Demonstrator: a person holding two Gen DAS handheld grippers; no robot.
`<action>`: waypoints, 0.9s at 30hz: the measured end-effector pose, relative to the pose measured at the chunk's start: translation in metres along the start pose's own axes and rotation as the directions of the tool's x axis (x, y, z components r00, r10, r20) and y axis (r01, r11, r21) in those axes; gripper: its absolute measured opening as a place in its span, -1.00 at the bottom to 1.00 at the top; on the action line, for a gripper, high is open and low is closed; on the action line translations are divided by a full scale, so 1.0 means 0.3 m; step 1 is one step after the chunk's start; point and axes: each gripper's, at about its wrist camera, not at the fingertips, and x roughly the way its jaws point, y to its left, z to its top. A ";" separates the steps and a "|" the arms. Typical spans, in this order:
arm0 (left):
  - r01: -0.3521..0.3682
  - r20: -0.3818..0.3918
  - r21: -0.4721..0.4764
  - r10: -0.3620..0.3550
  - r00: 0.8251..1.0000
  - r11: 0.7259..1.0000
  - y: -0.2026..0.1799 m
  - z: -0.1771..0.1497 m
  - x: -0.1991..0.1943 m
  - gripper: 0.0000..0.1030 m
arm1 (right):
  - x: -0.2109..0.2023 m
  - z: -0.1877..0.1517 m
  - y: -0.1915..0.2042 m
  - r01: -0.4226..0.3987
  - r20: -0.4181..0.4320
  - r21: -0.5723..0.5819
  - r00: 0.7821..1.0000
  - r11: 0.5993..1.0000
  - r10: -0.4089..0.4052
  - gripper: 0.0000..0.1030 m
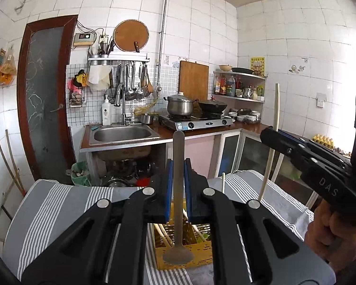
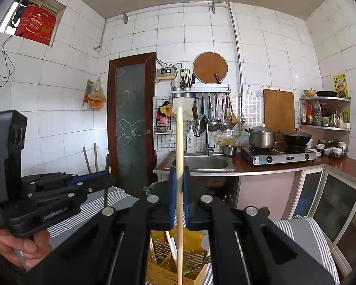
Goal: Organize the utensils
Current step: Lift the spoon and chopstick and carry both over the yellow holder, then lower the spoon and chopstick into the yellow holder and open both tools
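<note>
- Fingers (image 1: 169,190) of left gripper (image 1: 178,190) clamped on a metal spoon (image 1: 178,225) – handle up, bowl down at 6 o'clock, hanging just over the yellow basket (image 1: 185,256).
- Right gripper (image 2: 179,194) fingers pinched on a wooden chopstick (image 2: 179,166) – near upright, lower end pointing down into the same basket, upper end toward 12.
- From left wrist cam, the right gripper shows at 3 o'clock w/ the chopstick through its tips.
- Basket sits on a striped cloth (image 1: 47,204) right below both grippers; a few pale sticks lean inside already, plus smth green – can't tell what.
- Another stick end pokes up approx at 1 o'clock of the left fingers.
- Progress, my read: partly done. Some utensils are in the basket; spoon + chopstick are in the air, not yet dropped in. Whether more lie loose on the cloth – not visible.
- Far: sink (image 1: 123,134) at 11, stove w/ pot (image 1: 180,104) at 12, wall rack of ladles above.
</note>
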 end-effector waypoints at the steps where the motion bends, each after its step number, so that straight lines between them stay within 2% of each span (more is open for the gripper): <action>1: -0.002 0.000 -0.002 0.002 1.000 1.000 0.004 -0.003 0.005 -0.85 | 0.002 -0.002 0.000 0.002 -0.003 0.000 1.000 1.000 -0.002 -0.89; 8: 0.013 -0.018 0.009 -0.013 1.000 1.000 -0.007 -0.017 0.036 -0.85 | -0.004 0.002 0.013 0.014 -0.002 -0.001 1.000 1.000 -0.014 -0.89; 15: 0.028 -0.005 0.008 -0.028 1.000 1.000 -0.003 -0.030 0.055 -0.85 | 0.001 0.001 0.032 0.001 0.042 -0.010 0.999 1.000 -0.001 -0.89; 19: -0.001 0.008 0.002 0.001 1.000 1.000 0.010 -0.034 0.095 -0.85 | 0.018 -0.009 0.024 -0.001 0.038 -0.002 0.999 1.000 0.001 -0.89; 22: -0.023 -0.012 0.004 0.024 1.000 1.000 0.022 -0.042 0.142 -0.85 | 0.031 -0.015 0.016 0.001 0.034 0.006 0.999 1.000 -0.001 -0.89; 27: -0.020 0.001 -0.045 0.020 1.000 0.999 0.072 -0.045 0.195 -0.85 | 0.056 -0.044 -0.010 0.010 0.085 0.021 0.996 1.000 -0.011 -0.89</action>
